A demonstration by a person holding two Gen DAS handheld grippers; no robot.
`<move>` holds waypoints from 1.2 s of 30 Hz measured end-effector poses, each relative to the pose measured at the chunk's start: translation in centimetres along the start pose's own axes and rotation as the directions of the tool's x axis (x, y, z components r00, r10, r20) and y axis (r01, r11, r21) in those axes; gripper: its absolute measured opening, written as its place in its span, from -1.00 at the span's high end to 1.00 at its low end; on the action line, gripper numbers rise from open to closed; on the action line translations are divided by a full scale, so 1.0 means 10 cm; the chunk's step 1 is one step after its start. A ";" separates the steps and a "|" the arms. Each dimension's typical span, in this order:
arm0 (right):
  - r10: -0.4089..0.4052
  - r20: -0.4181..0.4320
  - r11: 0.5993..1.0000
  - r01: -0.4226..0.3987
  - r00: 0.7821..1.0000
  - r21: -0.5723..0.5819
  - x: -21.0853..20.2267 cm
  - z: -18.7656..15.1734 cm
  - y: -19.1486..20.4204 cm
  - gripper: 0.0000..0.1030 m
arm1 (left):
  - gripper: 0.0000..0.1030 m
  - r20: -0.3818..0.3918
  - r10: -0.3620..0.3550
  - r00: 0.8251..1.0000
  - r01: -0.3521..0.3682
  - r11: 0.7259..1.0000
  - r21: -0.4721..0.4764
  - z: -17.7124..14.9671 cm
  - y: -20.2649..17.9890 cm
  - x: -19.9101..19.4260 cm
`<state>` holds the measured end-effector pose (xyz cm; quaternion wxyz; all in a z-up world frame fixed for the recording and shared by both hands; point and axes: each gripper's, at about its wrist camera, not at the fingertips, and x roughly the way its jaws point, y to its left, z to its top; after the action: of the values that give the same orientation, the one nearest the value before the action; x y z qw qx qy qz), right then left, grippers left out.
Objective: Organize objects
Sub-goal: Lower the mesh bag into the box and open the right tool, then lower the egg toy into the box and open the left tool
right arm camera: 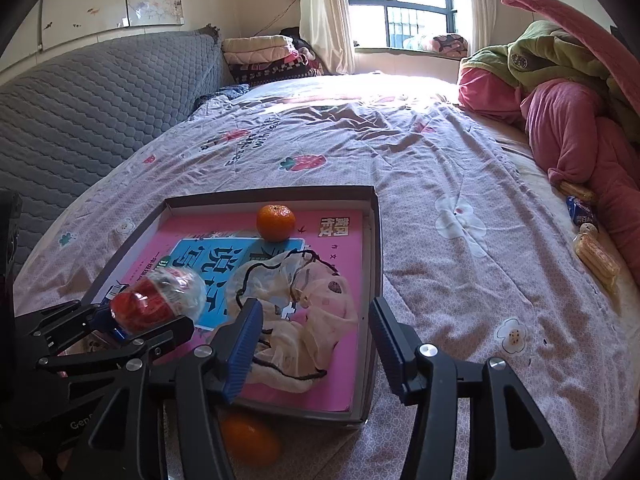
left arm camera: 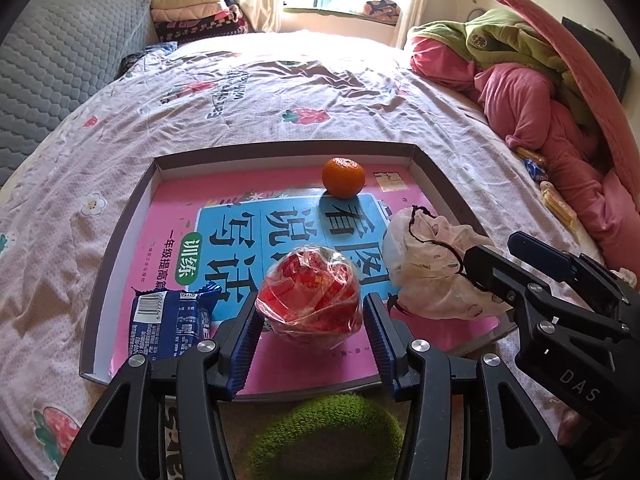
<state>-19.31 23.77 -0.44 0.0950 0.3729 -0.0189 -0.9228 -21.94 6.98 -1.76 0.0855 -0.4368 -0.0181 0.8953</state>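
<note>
**Two hand-held grippers over one box lid: wrapped red item being set among the gathered objects**

Left hand-held gripper (left arm camera: 310, 320): jaws set around a red item in clear wrap (left arm camera: 310, 294), the blue ribbed pads close against its sides. Contact appears firm on the left pad; on the right pad it cannot be told for certain whether the wrap is pinched or merely touched. The item is held low over the pink workbook (left arm camera: 168, 216), which suggests a placing or lifting step inside the box lid (left arm camera: 120, 248).

Right hand-held gripper (right arm camera: 312, 340): jaws stand wide apart, nothing between them. It is seen hovering above a crumpled cloth pouch with a dark drawstring (right arm camera: 296, 312), which lies on the workbook at the right side of the lid, just beside the wrapped item. The open stance is judged to be either a fresh release or a readiness to reposition the pouch.

Further out, inside the lid: a blue snack packet (left arm camera: 168, 324) lies at the near left corner, and a mandarin (left arm camera: 343, 178) sits near the far edge, well apart from the rest. The shallow lid is evidently being used as the collecting tray.

Outside the lid: a second orange fruit (right arm camera: 250, 438) rests on the bed (right arm camera: 460, 168) at the near edge, apparently not yet gathered. A green fuzzy object (left arm camera: 324, 436) is seen below the left gripper.
</note>
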 end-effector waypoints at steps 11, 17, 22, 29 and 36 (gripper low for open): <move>0.005 0.007 1.000 -0.005 1.000 0.006 -0.03 0.02 -0.02 -0.11 | -0.16 0.011 0.002 1.000 -0.002 1.000 -0.015 0.03 0.03 -0.04; 0.012 0.020 1.000 -0.012 1.000 0.014 -0.07 0.05 -0.05 -0.14 | -0.16 0.022 0.005 1.000 -0.004 1.000 -0.020 0.05 0.04 -0.07; 0.017 0.029 1.000 -0.018 0.999 0.011 -0.11 0.07 -0.04 -0.17 | -0.16 0.033 0.007 0.999 -0.006 1.000 -0.021 0.06 0.04 -0.14; 0.024 0.060 1.000 -0.024 0.998 0.005 -0.24 0.11 -0.02 -0.21 | -0.18 0.053 0.012 0.999 -0.010 0.999 -0.030 0.08 0.05 -0.29; 0.040 0.094 0.999 -0.040 0.995 0.000 -0.37 0.17 -0.01 -0.28 | -0.23 0.070 0.022 0.997 -0.020 0.999 -0.031 0.09 0.05 -0.44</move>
<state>-17.91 24.48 3.26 0.1122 0.3288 -0.0315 -0.9372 -20.09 5.77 2.21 0.0688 -0.4062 -0.0300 0.9107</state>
